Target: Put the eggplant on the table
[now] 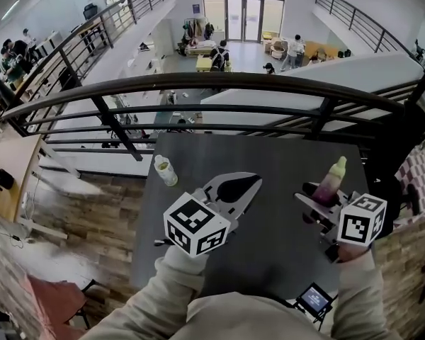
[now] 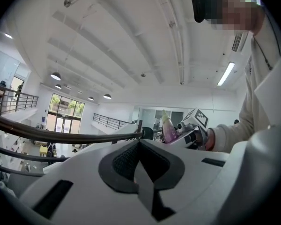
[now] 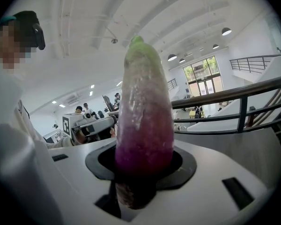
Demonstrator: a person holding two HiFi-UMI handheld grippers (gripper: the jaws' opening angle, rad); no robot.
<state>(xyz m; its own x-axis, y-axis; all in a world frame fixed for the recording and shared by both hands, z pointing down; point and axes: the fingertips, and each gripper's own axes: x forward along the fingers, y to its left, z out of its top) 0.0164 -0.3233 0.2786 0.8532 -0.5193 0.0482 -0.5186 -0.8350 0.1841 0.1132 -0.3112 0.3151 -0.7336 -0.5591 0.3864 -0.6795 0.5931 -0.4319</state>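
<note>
Purple eggplant (image 3: 144, 121): clamped at its dark base in the right tongs (image 1: 317, 198), pale green tip up, carried above the right side of the dark table (image 1: 269, 253) and apparently not yet resting on it.
Left tongs (image 1: 246, 183): clenched on nothing, hovering over mid-table.
Step in hand: likely the carry before set-down.
Next move: lower the eggplant onto bare tabletop, then release, well apart from the small bottle (image 1: 165, 170) at far left.
</note>
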